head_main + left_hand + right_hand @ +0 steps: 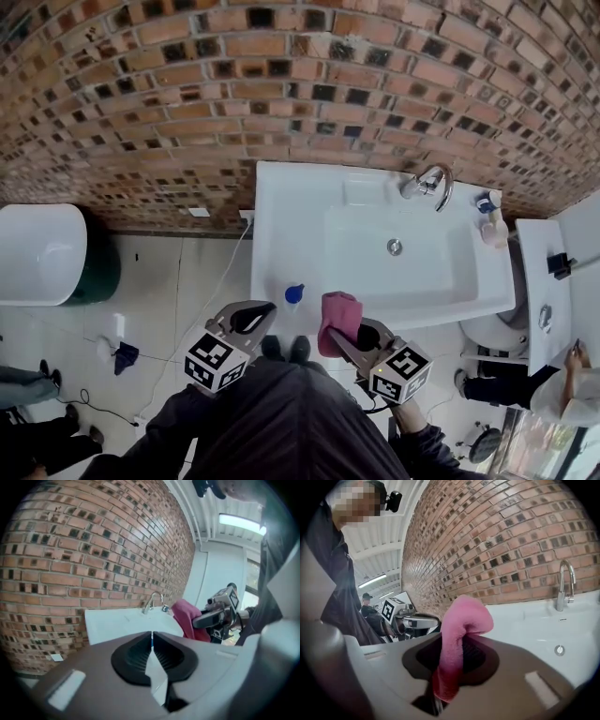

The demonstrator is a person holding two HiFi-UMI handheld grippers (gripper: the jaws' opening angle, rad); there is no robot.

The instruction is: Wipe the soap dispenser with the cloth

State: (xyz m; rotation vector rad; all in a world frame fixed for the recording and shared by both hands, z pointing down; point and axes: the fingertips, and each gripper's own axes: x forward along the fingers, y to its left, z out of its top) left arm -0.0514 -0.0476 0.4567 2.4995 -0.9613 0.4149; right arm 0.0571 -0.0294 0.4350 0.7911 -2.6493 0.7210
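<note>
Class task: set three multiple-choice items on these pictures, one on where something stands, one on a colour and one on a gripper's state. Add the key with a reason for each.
1. The faucet stands on the sink:
A. at the edge by the brick wall
B. at the opposite, near edge
C. in the middle of the bowl

2. The cloth is:
A. blue
B. pink
C. white

3. The left gripper is:
A. wide open
B. shut on the cloth
C. shut and empty

Key:
1 A, the head view shows it at the wall-side edge.
2 B, it is pink in every view.
3 C, its own view shows the pads meeting with nothing between them.
</note>
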